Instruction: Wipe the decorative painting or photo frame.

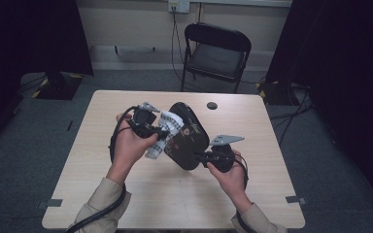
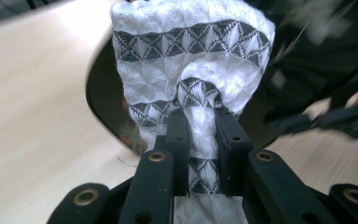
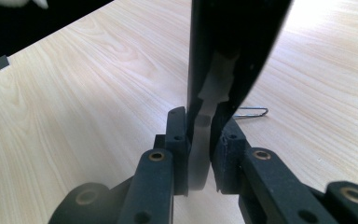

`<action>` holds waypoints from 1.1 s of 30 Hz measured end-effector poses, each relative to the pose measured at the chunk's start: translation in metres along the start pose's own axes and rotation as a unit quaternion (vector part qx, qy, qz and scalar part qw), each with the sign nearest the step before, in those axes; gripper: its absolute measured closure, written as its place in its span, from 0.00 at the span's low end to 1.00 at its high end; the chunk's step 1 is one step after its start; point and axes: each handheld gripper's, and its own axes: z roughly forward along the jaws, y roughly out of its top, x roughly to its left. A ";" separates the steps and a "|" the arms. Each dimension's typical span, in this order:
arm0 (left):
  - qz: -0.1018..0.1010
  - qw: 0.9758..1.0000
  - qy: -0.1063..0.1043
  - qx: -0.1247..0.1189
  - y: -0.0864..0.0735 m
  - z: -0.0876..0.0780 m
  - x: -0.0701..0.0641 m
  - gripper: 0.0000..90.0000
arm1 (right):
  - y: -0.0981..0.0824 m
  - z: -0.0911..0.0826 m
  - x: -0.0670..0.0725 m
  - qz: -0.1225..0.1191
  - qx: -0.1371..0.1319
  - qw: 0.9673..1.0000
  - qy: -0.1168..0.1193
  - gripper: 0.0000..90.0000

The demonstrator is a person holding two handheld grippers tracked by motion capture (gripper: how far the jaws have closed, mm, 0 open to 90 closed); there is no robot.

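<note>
Over the wooden counter, the left gripper fingers clench a white patterned cloth while the right gripper fingers clamp the black tray's rim.

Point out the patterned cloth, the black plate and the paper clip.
patterned cloth [image 2: 191, 51]: left gripper view, on its upper grey band.
black plate [image 1: 187, 136]: high view, on its dark middle.
paper clip [image 3: 253, 112]: right gripper view, on its wire loop.

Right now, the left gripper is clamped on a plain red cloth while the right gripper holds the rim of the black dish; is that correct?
Not quite: the cloth in the left gripper is white with dark patterned bands, not plain red, as the left gripper view shows. The right gripper does hold the rim of the black dish.
</note>
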 end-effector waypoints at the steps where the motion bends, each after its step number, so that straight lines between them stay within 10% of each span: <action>1: 0.003 1.000 0.001 -0.002 0.005 -0.002 -0.002 0.87 | 0.000 0.000 0.000 0.000 0.000 1.000 0.000 0.88; 12: 0.018 1.000 -0.004 0.008 0.015 0.012 -0.011 0.87 | 0.000 0.000 0.000 -0.001 0.000 1.000 0.000 0.88; 33: -0.011 0.999 -0.019 0.049 -0.046 0.058 -0.003 0.87 | 0.000 0.000 0.000 -0.001 0.001 1.000 -0.001 0.88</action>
